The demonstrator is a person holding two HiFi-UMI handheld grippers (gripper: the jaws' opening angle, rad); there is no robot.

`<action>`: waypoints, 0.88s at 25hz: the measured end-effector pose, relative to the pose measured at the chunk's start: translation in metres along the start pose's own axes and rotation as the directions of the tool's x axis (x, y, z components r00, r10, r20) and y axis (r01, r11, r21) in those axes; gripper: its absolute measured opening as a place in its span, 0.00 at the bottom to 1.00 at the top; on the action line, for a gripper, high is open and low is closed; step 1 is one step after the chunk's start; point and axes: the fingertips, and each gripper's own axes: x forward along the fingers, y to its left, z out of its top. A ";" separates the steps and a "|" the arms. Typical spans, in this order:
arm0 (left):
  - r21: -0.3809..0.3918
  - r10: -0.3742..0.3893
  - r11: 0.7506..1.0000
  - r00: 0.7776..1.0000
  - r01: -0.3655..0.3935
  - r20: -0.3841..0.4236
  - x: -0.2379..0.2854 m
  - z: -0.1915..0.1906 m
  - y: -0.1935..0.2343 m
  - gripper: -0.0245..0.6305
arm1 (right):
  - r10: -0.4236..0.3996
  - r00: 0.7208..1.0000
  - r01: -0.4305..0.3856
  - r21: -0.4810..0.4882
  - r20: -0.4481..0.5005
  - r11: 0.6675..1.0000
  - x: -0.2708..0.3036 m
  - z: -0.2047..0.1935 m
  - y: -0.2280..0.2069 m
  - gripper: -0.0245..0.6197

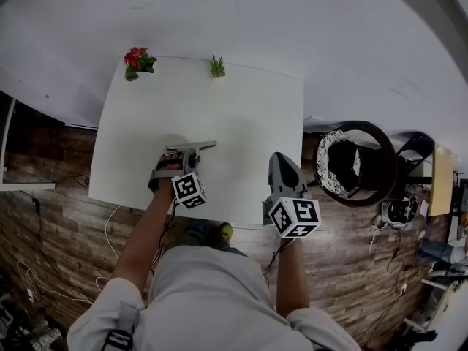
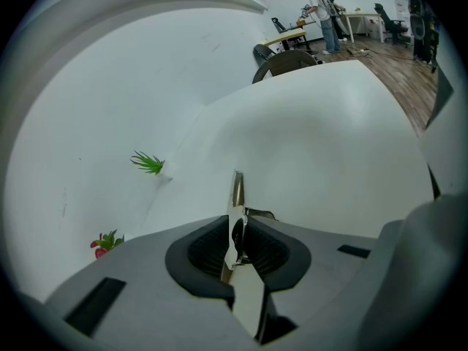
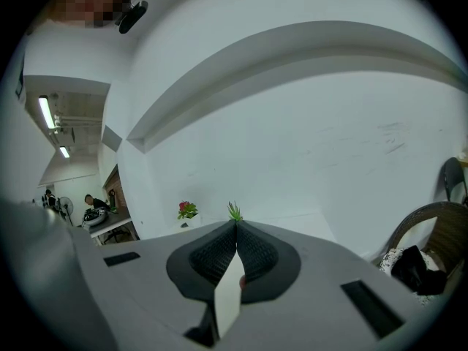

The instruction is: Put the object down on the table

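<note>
A thin, flat metal tool [image 1: 196, 146] lies low over the white table [image 1: 227, 108], its length running to the right from my left gripper [image 1: 189, 153]. In the left gripper view the metal tool [image 2: 237, 203] shows edge-on between the dark ribbed pads [image 2: 208, 251], with a small gap on each side, so the left gripper [image 2: 235, 229] stands slightly open around it. My right gripper [image 1: 282, 164] hovers at the table's front right edge. In its own view the right gripper [image 3: 235, 232] is shut, pads meeting, with nothing between them.
A red-flowered plant [image 1: 136, 61] and a small green plant [image 1: 217, 66] stand along the table's far edge against the white wall. A round dark chair [image 1: 358, 163] with things on it sits right of the table. Cables trail on the wooden floor at left.
</note>
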 end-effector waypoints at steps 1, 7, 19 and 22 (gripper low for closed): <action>-0.007 -0.002 1.000 1.000 0.002 0.001 -0.001 0.000 0.000 0.14 | -0.003 1.000 0.003 0.001 0.000 1.000 -0.001 0.000 0.000 0.05; -0.034 0.001 0.999 1.000 -0.001 0.008 -0.006 -0.001 0.001 0.18 | -0.007 1.000 0.007 0.004 -0.002 1.000 -0.007 -0.003 0.002 0.05; -0.022 0.116 0.993 0.993 -0.116 0.010 -0.011 -0.007 -0.001 0.22 | -0.014 1.000 0.015 0.010 -0.016 1.000 -0.014 -0.012 0.001 0.05; 0.006 0.096 0.995 0.995 -0.096 0.007 -0.009 -0.009 -0.010 0.21 | -0.015 1.000 0.015 0.011 -0.018 1.000 -0.016 -0.013 0.000 0.05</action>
